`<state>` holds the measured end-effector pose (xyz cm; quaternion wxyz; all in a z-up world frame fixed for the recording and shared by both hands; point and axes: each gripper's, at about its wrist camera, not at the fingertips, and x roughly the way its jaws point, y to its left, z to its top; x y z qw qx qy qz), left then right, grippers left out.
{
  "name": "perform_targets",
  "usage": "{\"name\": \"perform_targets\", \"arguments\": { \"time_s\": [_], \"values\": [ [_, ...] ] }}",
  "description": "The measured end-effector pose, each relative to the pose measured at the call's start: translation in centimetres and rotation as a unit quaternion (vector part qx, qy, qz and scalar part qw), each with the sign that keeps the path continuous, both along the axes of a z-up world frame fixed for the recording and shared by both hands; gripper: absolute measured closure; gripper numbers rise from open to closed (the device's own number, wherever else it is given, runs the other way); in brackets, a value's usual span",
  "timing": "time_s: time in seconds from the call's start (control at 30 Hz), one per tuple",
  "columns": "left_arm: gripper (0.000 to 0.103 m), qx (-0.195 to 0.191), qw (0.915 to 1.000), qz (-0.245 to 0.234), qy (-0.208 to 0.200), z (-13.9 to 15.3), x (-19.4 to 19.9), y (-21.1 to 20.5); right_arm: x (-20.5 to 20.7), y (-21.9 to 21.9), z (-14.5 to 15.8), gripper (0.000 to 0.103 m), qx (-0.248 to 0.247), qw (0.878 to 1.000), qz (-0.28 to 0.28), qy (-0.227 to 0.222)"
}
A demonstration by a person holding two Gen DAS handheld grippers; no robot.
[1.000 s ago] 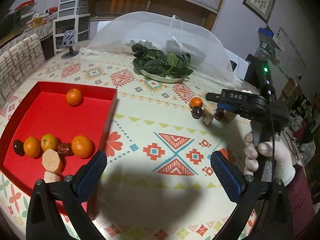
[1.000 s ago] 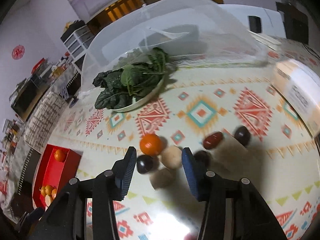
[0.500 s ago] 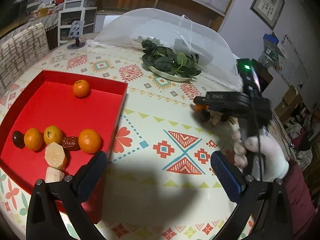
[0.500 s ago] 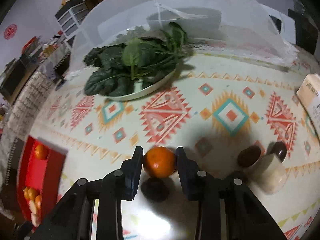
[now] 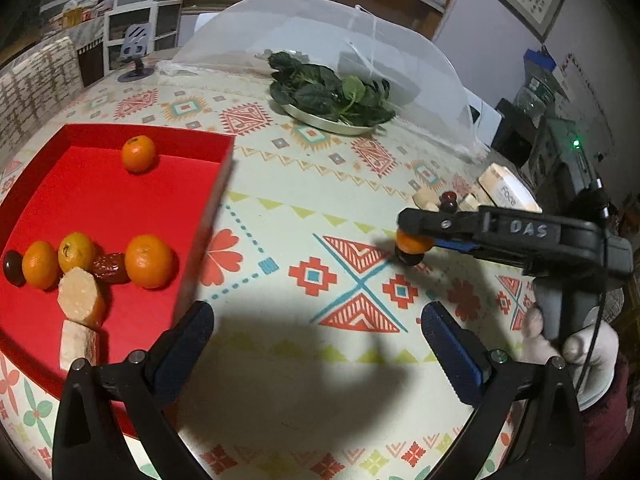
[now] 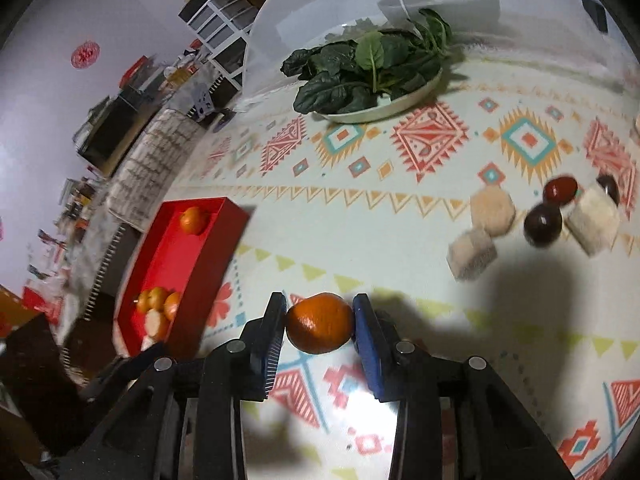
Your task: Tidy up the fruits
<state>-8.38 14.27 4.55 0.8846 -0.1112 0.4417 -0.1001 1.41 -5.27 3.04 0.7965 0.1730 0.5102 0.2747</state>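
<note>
While the right hand-held gripper clamps a small orange between its two blue pads, the fruit hangs clear of the desk, its dark shadow lying on the patterned cloth beneath; the pads press on opposite sides of the fruit at its widest part, a hold that, by judgement, keeps a round and smooth thing from rolling out. The left hand-held gripper stands wide and holds nothing, hovering just beside the near corner of the red tray; it seems to be waiting and not working. In the tray lie four more oranges, one alone at the far end and three near the front, together with a dark round fruit, a brown date and two pale cut pieces; sorted fruit is thus gathered there, which marks the tray as the likely goal of the carried orange. Left on the desk, well apart from the tray, are pale blocks, two dark round fruits and a red-brown date; these are, by judgement, yet to be sorted. A plate of green leaves stands at the far side beside a mesh food cover; neither seems part of the task.
</note>
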Motion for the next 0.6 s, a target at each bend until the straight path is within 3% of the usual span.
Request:
{"name": "perform_targets", "arguments": {
  "time_s": [0.27,0.43,0.5,0.6],
  "values": [
    [0.0,0.008,0.9999,-0.007,0.009,-0.9,0.4,-0.8,-1.3,-5.0,1.0,0.064,0.024,0.998,-0.054,-0.024],
    [0.0,0.012,0.9997,-0.019,0.013,-1.6,0.7,-1.7,-1.3,-9.0,1.4,0.064,-0.005,0.992,-0.116,-0.048],
    [0.0,0.01,0.9995,-0.03,0.005,-2.0,0.8,-2.2,-0.9,-10.4,0.9,0.064,-0.002,0.99,-0.138,-0.043],
    [0.0,0.041,0.9984,-0.033,-0.021,-2.5,0.8,-2.8,-0.6,-11.1,0.3,0.064,-0.003,0.988,-0.148,-0.036]
  ]
}}
